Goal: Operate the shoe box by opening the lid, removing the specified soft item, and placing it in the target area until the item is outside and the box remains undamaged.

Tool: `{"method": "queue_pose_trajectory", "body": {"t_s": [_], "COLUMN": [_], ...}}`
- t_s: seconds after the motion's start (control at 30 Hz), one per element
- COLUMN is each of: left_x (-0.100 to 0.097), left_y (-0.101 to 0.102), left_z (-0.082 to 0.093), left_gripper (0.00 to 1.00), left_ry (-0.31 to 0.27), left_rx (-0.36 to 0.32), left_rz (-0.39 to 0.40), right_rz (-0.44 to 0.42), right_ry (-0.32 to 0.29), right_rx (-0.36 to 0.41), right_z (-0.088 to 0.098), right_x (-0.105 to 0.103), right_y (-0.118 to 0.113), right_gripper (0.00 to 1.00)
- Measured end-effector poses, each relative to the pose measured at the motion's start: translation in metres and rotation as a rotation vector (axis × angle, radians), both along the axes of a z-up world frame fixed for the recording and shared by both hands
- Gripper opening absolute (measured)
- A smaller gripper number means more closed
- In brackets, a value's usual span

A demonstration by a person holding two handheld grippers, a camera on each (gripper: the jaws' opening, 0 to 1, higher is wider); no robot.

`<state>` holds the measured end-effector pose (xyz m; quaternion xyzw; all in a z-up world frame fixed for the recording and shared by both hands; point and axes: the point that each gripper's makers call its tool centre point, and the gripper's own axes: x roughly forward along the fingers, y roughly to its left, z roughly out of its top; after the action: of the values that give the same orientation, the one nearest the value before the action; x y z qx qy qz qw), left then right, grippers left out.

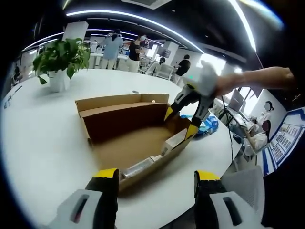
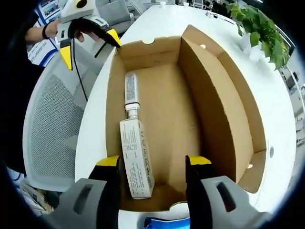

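Observation:
The brown cardboard shoe box (image 1: 109, 126) lies on the white table with its lid (image 1: 121, 101) folded back. Inside it lie a white tube (image 2: 130, 90) and a small printed carton (image 2: 137, 162), end to end along one wall. My right gripper (image 1: 180, 122) hovers open over the box's right end, held by a person's hand; its jaws (image 2: 152, 162) straddle the carton from above, apart from it. My left gripper (image 1: 155, 180) is open and empty in front of the box's near wall, and it is also open off the far corner (image 2: 90, 46). A crumpled blue soft item (image 1: 208, 125) lies on the table beside the box.
A potted plant (image 1: 61, 59) stands at the far left of the round white table (image 1: 43, 143). A grey mesh chair (image 2: 50, 124) sits at the table's edge beside the box. People stand in the background. A blue scrap (image 2: 159, 223) shows just past the box's near end.

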<state>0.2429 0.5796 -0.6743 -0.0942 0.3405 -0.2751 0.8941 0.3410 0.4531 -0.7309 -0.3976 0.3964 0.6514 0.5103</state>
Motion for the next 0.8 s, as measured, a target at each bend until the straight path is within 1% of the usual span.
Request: {"method": "queue_pose_trajectory", "body": {"t_s": [0.1, 0.13, 0.17, 0.2, 0.3, 0.43, 0.6, 0.63, 0.73, 0.8], "left_x": [0.001, 0.002, 0.002, 0.002, 0.002, 0.001, 0.0, 0.0, 0.0, 0.0], "left_y": [-0.003, -0.004, -0.004, -0.005, -0.004, -0.001, 0.005, 0.006, 0.006, 0.005], "left_z": [0.001, 0.002, 0.002, 0.003, 0.004, 0.004, 0.004, 0.004, 0.003, 0.003], "left_gripper": [0.65, 0.65, 0.65, 0.65, 0.65, 0.65, 0.65, 0.65, 0.65, 0.65], "left_ry": [-0.003, -0.004, -0.005, -0.007, -0.008, -0.008, -0.007, -0.008, -0.006, -0.005], "left_rx": [-0.002, -0.004, -0.004, -0.003, -0.004, -0.001, -0.001, -0.002, -0.004, -0.005], "left_rz": [-0.003, -0.005, -0.006, -0.007, -0.006, -0.002, 0.011, 0.014, 0.019, 0.017], "right_rz": [0.022, 0.042, 0.049, 0.071, 0.091, 0.123, 0.123, 0.12, 0.108, 0.097], "right_ry": [-0.014, -0.034, -0.041, -0.065, -0.079, -0.108, -0.12, -0.096, -0.107, -0.095], "right_rx": [-0.013, -0.035, -0.046, -0.068, -0.088, -0.137, -0.161, -0.168, -0.158, -0.147], "right_z": [-0.005, -0.008, -0.011, -0.015, -0.023, -0.035, -0.045, -0.044, -0.042, -0.041], "right_x": [-0.001, -0.001, -0.002, -0.001, -0.004, -0.005, -0.007, -0.011, -0.009, -0.012], "right_y": [0.003, 0.002, 0.001, 0.0, 0.002, -0.001, -0.004, -0.006, -0.006, -0.006], "right_gripper": [0.47, 0.46, 0.45, 0.44, 0.4, 0.35, 0.27, 0.23, 0.21, 0.19]}}
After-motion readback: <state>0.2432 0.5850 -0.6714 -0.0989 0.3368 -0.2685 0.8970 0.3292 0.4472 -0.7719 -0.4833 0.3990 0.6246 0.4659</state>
